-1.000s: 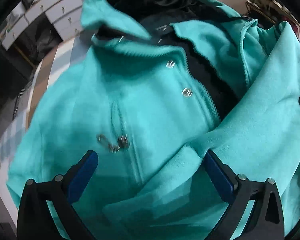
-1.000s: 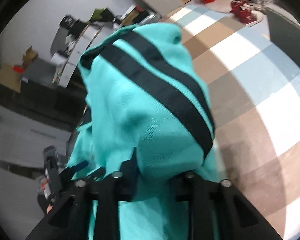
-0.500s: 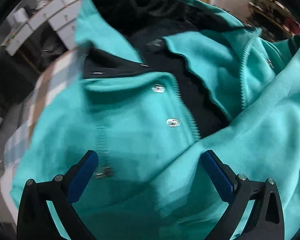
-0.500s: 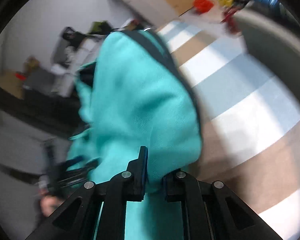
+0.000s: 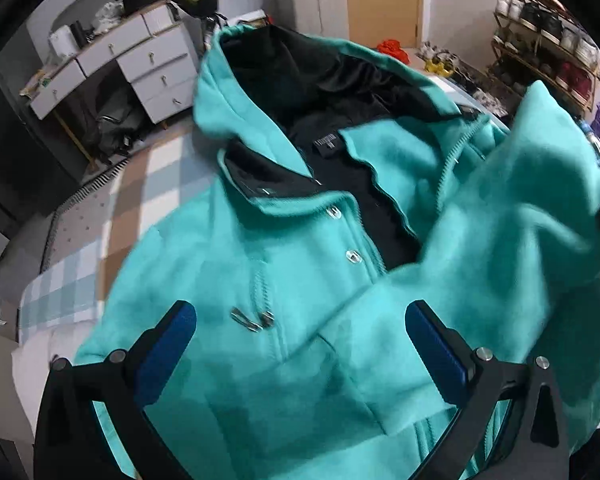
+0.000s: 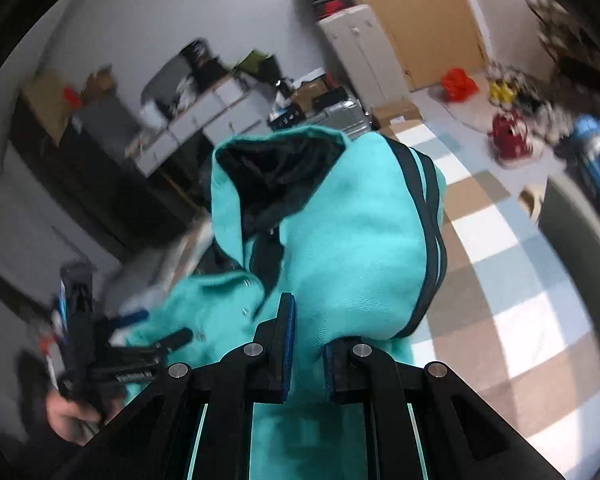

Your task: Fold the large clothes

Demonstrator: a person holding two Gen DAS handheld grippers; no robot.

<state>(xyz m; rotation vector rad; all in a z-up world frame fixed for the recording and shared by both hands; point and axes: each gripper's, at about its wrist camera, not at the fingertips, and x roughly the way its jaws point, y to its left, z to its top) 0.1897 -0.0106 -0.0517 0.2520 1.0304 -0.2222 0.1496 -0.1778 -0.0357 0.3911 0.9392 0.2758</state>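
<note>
A teal hooded jacket [image 5: 300,248] with black lining, snap buttons and a zip lies spread on the checked cover [image 5: 140,184]. My left gripper [image 5: 300,340] hovers over its chest, open, with nothing pinched between the blue pads. A sleeve [image 5: 532,208] rises at the right. In the right wrist view my right gripper [image 6: 308,344] is shut on that teal sleeve [image 6: 356,256], which has black stripes and bunches up above the pads. The hood [image 6: 276,176] shows behind it. The left gripper [image 6: 140,332], held by a hand [image 6: 68,412], is at the lower left there.
A white chest of drawers [image 5: 140,64] stands beyond the bed at the left, and a shoe rack [image 5: 540,28] at the right. The checked cover [image 6: 500,240] stretches to the right of the sleeve. Red bags [image 6: 458,84] and clutter lie on the floor beyond.
My left gripper has risen, so more of the jacket and room shows. My right gripper has lifted and rolled with the sleeve, swinging its black stripes to the right side.
</note>
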